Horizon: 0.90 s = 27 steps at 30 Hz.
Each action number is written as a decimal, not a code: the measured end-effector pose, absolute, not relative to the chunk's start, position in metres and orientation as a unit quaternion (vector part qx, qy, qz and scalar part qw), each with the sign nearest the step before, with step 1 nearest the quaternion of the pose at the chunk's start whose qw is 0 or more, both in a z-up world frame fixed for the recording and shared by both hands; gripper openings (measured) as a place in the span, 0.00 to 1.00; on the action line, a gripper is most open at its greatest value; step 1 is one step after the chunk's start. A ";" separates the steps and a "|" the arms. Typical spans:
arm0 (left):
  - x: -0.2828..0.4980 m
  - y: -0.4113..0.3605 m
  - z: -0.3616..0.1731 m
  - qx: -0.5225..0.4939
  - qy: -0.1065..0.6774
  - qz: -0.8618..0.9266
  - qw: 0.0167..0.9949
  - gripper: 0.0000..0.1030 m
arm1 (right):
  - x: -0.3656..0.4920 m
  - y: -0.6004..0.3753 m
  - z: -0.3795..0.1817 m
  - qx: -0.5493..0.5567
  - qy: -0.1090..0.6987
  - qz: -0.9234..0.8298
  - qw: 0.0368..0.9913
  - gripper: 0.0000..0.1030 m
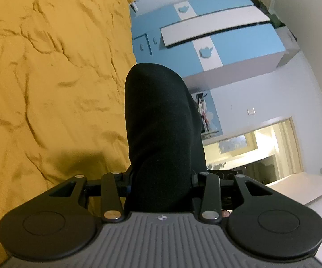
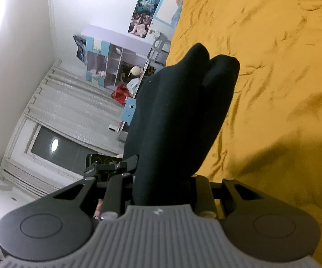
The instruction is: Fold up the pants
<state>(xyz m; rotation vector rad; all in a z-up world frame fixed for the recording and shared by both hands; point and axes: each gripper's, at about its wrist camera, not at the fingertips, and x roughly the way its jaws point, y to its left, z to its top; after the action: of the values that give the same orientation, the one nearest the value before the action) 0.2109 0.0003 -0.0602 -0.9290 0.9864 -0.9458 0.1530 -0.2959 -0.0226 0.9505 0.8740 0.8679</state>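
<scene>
1. Black fabric, the pants (image 1: 161, 120), fills the centre of your left wrist view. It runs from between the jaws of the left gripper (image 1: 159, 176) outward, and its far end is a rounded fold.
2. Your left gripper is clamped on the pants. The cloth is bunched between the two jaws and hides the pads.
3. In your right wrist view the pants (image 2: 174, 120) rise from the right gripper (image 2: 164, 178) in the same way. The far end shows two rounded lobes side by side.
4. Your right gripper is closed on the pants, with the fabric pinched between the jaws.
5. The yellow bedcover (image 1: 49, 78) lies wrinkled beneath and beside the pants in both views (image 2: 272, 78). The visible part of the fabric stands off the cover.
6. A blue and white wardrobe (image 1: 216, 33) stands beyond the bed in the left view.
7. A shelf unit (image 2: 114, 64) stands against the far wall in the right view.
</scene>
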 end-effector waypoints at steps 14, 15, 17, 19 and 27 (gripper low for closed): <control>0.218 -0.067 -0.078 -0.388 0.487 -0.435 0.651 0.44 | 0.112 -0.376 -0.044 0.463 0.389 0.345 0.718 0.20; 0.221 -0.075 -0.076 -0.386 0.487 -0.437 0.650 0.44 | 0.111 -0.383 -0.043 0.463 0.388 0.343 0.719 0.20; 0.228 -0.088 -0.073 -0.386 0.486 -0.441 0.648 0.44 | 0.113 -0.396 -0.039 0.459 0.387 0.338 0.724 0.20; 0.236 -0.102 -0.068 -0.386 0.482 -0.445 0.648 0.44 | 0.120 -0.413 -0.032 0.451 0.388 0.334 0.732 0.20; 0.287 -0.160 -0.041 -0.408 0.450 -0.470 0.640 0.44 | 0.176 -0.484 0.017 0.411 0.383 0.330 0.759 0.20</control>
<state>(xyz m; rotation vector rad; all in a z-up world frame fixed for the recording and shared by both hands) 0.2873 -0.1601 -0.0413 -0.9302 1.0269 -1.0719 0.1765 -0.4840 0.0167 0.8948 0.8337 0.7185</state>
